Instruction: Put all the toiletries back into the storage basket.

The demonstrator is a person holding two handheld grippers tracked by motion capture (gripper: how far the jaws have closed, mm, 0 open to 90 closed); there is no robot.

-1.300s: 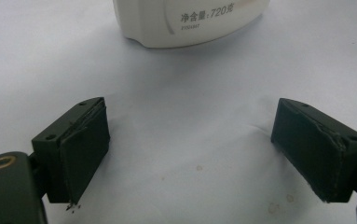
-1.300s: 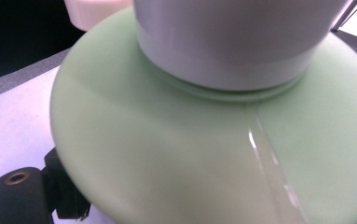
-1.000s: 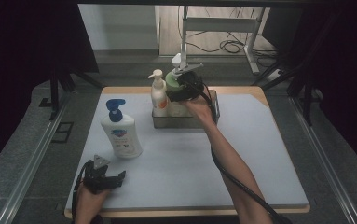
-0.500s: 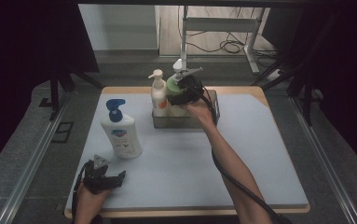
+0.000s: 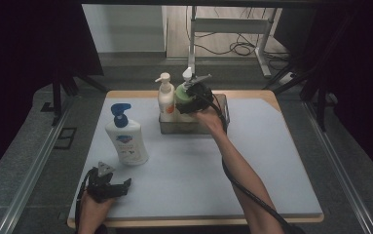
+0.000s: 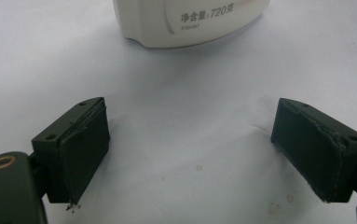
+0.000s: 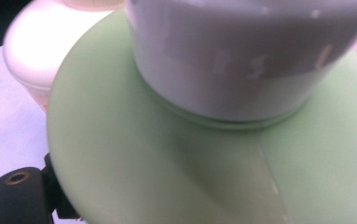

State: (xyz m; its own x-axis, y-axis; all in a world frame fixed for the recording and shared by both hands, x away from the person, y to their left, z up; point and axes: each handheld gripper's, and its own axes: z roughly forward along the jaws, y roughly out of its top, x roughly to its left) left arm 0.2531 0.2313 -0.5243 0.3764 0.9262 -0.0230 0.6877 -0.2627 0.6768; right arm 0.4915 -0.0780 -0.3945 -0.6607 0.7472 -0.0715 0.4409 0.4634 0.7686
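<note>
Gripping the green bottle in the far tray, my right gripper held its jaws wide around it; my left gripper rested near-left on the desk, jaws open, empty.

A white pump bottle with a blue head is seen standing at the left of the bench, on its pale mat. A cream pump bottle is placed upright in a clear box near the bench's far edge.
</note>
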